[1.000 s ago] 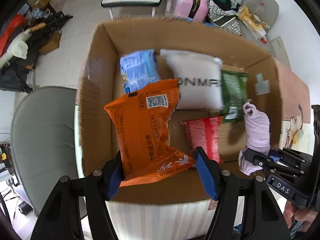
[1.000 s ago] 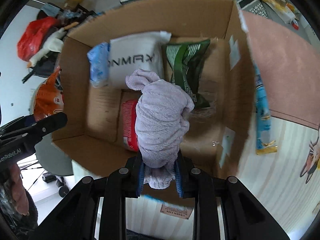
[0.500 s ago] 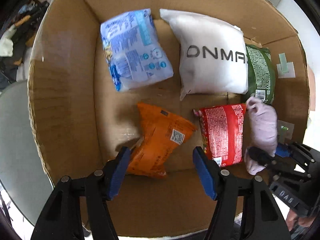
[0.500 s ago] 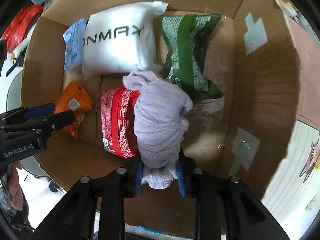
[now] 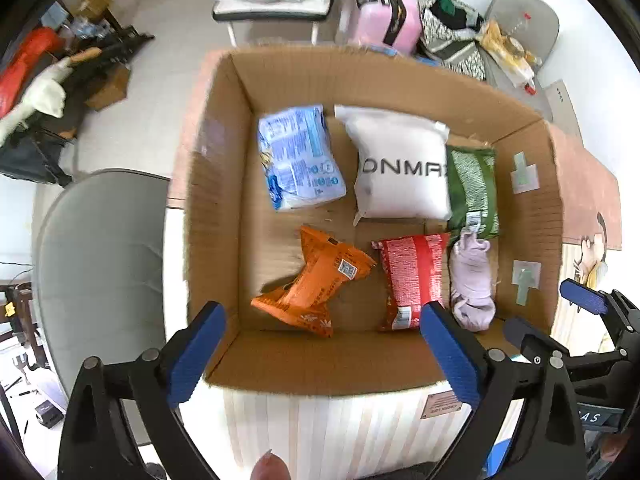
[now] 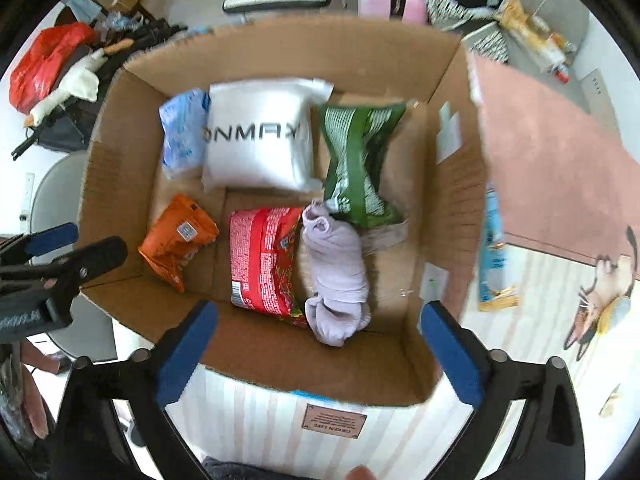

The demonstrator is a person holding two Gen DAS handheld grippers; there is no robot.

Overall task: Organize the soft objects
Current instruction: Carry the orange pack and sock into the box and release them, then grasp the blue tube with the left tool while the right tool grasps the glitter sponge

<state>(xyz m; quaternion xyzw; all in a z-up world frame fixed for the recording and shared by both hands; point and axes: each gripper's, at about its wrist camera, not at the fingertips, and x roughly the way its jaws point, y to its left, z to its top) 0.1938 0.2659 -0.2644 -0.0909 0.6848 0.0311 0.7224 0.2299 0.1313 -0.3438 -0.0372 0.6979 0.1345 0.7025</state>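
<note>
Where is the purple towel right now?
The purple towel lies inside the cardboard box, beside the red packet and just below the green packet.

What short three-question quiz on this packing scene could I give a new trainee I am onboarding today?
1. True or false: the left gripper holds the orange packet.
2. Which item lies directly right of the red packet? A) lilac rolled cloth B) blue packet C) white pillow pack
3. Fill in: all six soft items lie inside the cardboard ____.

Key
1. False: its jaws stand open, and the packet lies on the box floor.
2. A
3. box
</note>
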